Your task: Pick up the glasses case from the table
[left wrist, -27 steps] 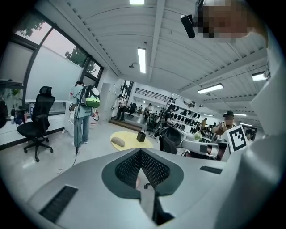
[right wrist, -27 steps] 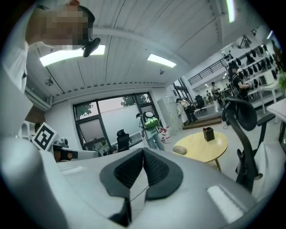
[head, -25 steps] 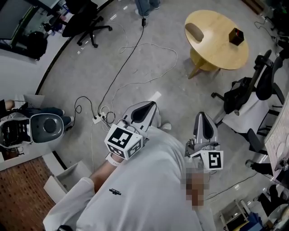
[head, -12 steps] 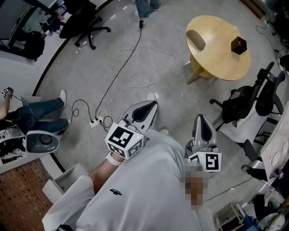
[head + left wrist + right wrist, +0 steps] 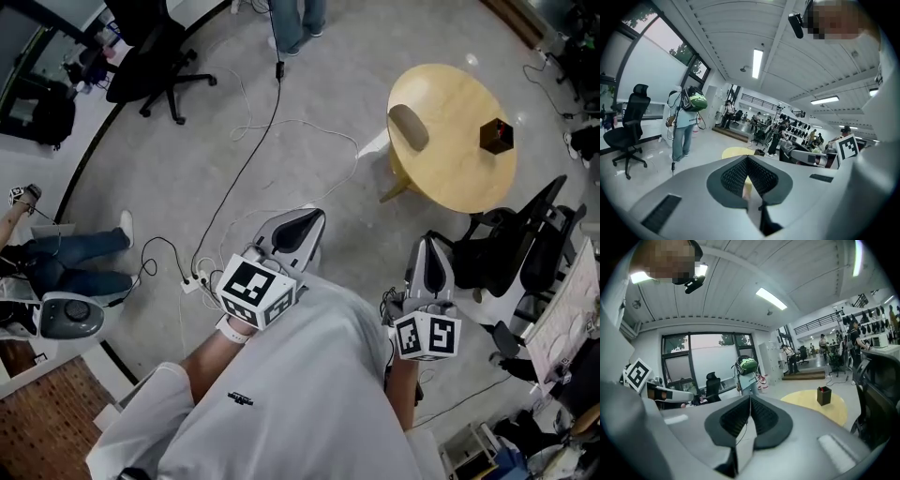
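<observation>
The glasses case, a taupe oval, lies on the left part of the round wooden table, far ahead of both grippers. A dark box stands on the table's right side. My left gripper is held out in front of the person's body with its jaws together and nothing in them. My right gripper is likewise shut and empty, just short of the table. In the right gripper view the table and box show beyond the right gripper; the case is hidden there. The left gripper covers most of the table.
Black office chairs crowd the floor right of my right gripper. Cables and a power strip trail over the floor on the left. A seated person's legs are at far left. A standing person with a green backpack is beyond.
Both grippers have been carried forward across the floor, and the round table with the case now sits lower and nearer in the head view. Both jaws stayed together.
</observation>
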`<state>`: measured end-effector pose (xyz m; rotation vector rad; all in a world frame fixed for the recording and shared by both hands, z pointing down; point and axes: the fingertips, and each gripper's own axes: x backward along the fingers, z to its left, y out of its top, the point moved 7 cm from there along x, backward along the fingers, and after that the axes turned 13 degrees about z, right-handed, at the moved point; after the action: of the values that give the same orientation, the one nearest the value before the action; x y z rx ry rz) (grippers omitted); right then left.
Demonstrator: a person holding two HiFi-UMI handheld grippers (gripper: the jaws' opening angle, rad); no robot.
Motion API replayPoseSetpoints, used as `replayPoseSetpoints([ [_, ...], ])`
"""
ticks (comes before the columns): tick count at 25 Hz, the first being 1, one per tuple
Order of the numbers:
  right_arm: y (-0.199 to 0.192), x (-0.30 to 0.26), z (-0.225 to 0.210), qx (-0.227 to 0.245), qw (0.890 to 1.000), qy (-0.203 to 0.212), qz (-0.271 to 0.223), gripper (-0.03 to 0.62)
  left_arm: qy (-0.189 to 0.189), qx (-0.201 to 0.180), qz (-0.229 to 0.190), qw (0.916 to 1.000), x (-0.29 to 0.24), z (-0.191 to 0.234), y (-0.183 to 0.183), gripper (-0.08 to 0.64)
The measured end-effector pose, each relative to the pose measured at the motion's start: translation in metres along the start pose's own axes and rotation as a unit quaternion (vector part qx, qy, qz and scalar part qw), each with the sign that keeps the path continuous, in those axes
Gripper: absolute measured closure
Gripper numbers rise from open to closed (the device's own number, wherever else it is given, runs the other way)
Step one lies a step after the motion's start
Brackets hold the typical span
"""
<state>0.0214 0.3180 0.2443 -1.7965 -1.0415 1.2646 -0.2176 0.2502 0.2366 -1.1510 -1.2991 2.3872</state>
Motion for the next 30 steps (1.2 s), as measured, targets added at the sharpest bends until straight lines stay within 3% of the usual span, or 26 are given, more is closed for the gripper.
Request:
replayPoseSetpoints([
  [7,0.038,-0.084,0.015,-0.008,0.999,-0.035,-0.001,0.581,-0.022,-0.003,0.005,0.9997,-0.025,0.080,0.049,0.552],
  [13,0.047,-0.127,0.019,-0.013,0.999,-0.035,0.024,0.581,-0.034,-0.010,0.003,0.9994,-0.055,0.120,0.079,0.552],
  [22,0.051,-0.159,-0.008,-0.027,0.998,-0.043,0.044,0.581,-0.046,0.005,0.018,0.9988,-0.096,0.128,0.090,0.552],
  [30,0.077,-0.185,-0.046,-0.008,0.999,-0.018,0.044,0.580,-0.035,-0.003,0.026,0.9990,-0.136,0.114,0.122,0.552],
])
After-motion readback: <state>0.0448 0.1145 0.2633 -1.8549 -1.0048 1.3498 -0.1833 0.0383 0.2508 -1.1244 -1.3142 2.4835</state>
